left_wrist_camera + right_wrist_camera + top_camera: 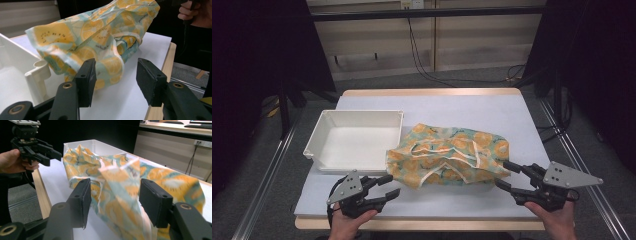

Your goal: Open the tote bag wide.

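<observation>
Approach step: left gripper [388, 187] and right gripper [505, 176] flank the fruit-print cloth [449, 155], both half-open and gripping nothing; next, pinch its edges.

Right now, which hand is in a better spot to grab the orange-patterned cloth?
Right, probably. The right gripper already has a fold of the cloth between its open fingers. The left gripper has only the cloth's edge by one finger, and mostly bare table in its gap.
</observation>
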Demonstrator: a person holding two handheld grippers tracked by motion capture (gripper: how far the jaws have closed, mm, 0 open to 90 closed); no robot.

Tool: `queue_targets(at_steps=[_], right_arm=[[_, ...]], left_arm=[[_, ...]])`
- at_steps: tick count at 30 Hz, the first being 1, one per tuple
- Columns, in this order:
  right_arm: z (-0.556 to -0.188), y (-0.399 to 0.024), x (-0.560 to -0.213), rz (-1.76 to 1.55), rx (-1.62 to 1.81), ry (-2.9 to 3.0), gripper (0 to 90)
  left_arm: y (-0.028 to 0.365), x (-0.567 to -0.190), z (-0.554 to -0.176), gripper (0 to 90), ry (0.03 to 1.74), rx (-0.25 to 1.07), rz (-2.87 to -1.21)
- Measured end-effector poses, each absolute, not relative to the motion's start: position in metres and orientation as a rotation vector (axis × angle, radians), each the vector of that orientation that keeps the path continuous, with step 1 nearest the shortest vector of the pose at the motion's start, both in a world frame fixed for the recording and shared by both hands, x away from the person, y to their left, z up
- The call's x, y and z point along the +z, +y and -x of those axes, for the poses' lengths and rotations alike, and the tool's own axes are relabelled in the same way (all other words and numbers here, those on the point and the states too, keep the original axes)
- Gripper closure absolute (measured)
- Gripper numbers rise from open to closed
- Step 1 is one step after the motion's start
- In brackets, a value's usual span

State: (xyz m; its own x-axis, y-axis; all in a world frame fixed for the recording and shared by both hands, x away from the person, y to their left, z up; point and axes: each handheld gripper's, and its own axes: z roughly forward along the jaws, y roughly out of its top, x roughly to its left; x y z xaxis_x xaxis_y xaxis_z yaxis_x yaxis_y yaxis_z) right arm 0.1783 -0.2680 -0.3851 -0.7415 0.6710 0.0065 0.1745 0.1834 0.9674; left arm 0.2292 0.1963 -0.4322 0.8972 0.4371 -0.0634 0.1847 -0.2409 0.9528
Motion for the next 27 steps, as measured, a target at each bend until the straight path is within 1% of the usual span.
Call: queue_targets(at_steps=[3, 4, 12, 17, 20, 27], right_arm=[[-0.187, -0.262, -0.381, -0.775, 1.58, 2.068, 40.8], [-0.193, -0.256, -0.38, -0.757, 1.574, 2.085, 40.0], [-0.214, -0.235, -0.382, -0.725, 1.542, 2.148, 37.4], [-0.223, -0.229, -0.384, -0.725, 1.52, 2.177, 35.4], [-0.234, -0.224, -0.389, -0.729, 1.5, 2.202, 33.0], [-0.249, -0.22, -0.398, -0.753, 1.453, 2.25, 33.3]], left_arm=[[0.187, -0.432, -0.236, 50.6, 0.445, 0.231, -1.84], [0.18, -0.432, -0.239, 51.8, 0.426, 0.212, -1.844], [0.162, -0.429, -0.247, 58.0, 0.391, 0.197, -1.877], [0.149, -0.429, -0.258, 57.9, 0.373, 0.171, -1.874], [0.14, -0.426, -0.264, 55.8, 0.373, 0.171, -1.869], [0.12, -0.423, -0.278, 54.2, 0.364, 0.151, -1.866]])
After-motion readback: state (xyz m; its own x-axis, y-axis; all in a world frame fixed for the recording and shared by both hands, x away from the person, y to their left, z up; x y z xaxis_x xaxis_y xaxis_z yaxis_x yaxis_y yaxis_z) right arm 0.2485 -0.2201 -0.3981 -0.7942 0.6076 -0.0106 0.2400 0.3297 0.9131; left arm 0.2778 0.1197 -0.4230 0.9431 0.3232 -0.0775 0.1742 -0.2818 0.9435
